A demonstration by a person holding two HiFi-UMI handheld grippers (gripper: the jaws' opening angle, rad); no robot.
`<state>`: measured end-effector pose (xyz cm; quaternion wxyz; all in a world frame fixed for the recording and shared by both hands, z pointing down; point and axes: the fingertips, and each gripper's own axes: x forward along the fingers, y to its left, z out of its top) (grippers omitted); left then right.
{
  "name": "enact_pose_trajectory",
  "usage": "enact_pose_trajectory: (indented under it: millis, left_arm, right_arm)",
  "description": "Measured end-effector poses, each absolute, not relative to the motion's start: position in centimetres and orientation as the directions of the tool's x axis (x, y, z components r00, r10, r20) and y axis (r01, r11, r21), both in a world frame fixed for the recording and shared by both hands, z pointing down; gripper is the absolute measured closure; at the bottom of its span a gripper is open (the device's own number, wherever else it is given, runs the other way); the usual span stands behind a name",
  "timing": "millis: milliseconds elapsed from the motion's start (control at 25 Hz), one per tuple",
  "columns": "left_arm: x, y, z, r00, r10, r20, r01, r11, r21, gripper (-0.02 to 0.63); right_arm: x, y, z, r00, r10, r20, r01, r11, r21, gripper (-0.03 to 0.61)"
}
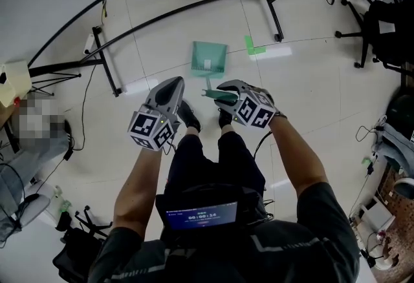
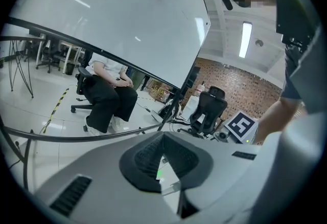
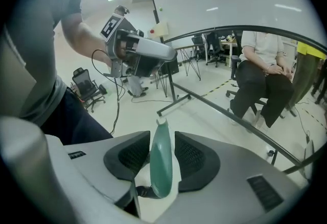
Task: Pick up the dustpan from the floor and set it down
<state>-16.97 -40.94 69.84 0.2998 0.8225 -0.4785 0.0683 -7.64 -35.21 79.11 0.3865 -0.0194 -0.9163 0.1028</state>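
1. We are seeing the dustpan (image 1: pixel 209 59) just left of the green tape mark (image 1: pixel 253 46). It is a teal, flat, squarish tray with a pale patch and a slim handle (image 3: pixel 161 164).
2. Its long axis is running from beside the tape back towards us, mouth pointing away, handle pointing at us.
3. Our right gripper (image 1: pixel 223 95), nearer us than the tape, is standing slightly open around the handle, with a gap showing beside one pad.
4. Our left gripper (image 1: pixel 172 85), further left of the tape, is sitting closed and empty.
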Motion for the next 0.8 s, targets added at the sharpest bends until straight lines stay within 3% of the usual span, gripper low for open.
enact_pose_trajectory:
  millis: [200,520,800]
  left_arm:
    - [-16.4,-40.1,64.6,0.565,-0.751,0.342,-0.805,-0.412,0.427,0.591]
    - [-17.5,-37.9,45.6,0.586,-0.796,0.154,-0.784,-0.508,0.357,0.591]
    - [-14.8,-35.7,34.5,0.632,-0.77,0.093,-0.76,-0.592,0.268,0.591]
  right_arm:
    - [-7.7,-36.7,72.7,-0.741,0.061,0.669,-0.117,0.969,-0.218,0.413]
    - [-9.7,-38.5,49.5,-0.895,-0.104,0.433,-0.191,0.968,-0.162,0.425]
    - [-7.5,-38.5,34.5,-0.947,-0.246,0.208,-0.27,0.958,-0.096,0.518]
